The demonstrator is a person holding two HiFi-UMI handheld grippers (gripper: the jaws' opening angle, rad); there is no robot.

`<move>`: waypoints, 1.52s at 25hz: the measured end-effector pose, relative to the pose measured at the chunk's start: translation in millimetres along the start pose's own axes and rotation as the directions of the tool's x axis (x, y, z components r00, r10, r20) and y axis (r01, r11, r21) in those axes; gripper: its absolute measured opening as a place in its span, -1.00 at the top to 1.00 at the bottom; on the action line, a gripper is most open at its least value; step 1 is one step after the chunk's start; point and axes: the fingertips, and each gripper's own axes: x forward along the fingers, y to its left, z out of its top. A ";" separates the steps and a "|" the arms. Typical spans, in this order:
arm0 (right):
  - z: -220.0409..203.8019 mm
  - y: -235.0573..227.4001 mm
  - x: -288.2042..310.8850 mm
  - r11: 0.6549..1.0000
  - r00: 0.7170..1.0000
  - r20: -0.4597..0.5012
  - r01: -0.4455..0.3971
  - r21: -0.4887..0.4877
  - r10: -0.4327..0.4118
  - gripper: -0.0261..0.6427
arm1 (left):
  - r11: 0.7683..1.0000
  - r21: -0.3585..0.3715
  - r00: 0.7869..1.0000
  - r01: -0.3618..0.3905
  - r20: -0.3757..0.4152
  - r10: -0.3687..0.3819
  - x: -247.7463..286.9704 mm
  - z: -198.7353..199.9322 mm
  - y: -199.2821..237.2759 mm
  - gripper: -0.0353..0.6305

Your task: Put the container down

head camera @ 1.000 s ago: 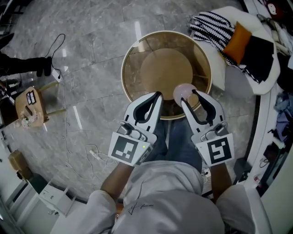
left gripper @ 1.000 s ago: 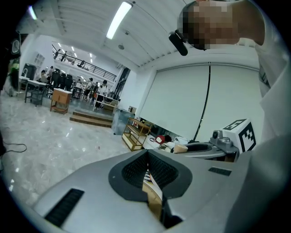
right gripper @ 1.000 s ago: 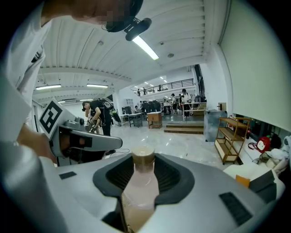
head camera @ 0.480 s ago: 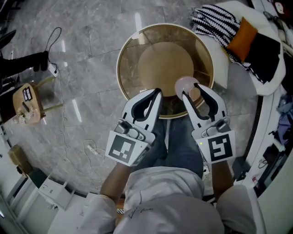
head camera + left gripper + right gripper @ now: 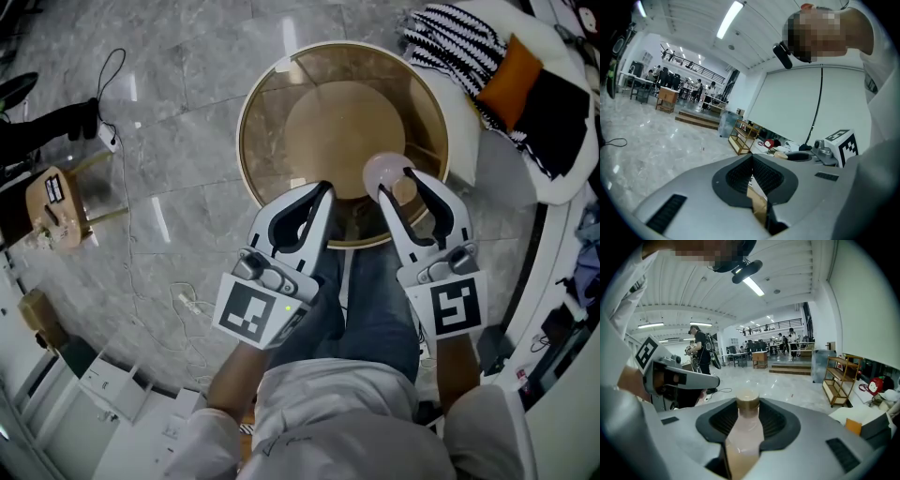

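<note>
- Container, a pale pink bottle with a tan cap, was pinched upright in the right gripper, held above the near edge of the round glass table.
- It stayed capped; whether the pink was its contents or its wall could not be told.
- Left gripper hung beside it, jaws pressed together on nothing.
- The set-down looked not yet done: the next move would call for lowering the bottle until its base met the glass, then spreading the jaws.
</note>
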 end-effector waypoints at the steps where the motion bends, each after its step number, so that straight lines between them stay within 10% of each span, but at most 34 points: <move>1: -2.3 -1.7 2.3 1.000 1.000 -0.001 0.001 0.006 -0.001 0.48 | 1.000 0.000 1.000 -0.002 0.000 0.002 1.5 -1.6 2.4 0.84; 38: -69.0 -55.8 69.2 0.996 0.995 -0.047 -0.084 -0.011 0.083 0.48 | 0.998 -0.059 0.999 -0.029 -0.046 0.027 86.3 -63.0 43.7 0.84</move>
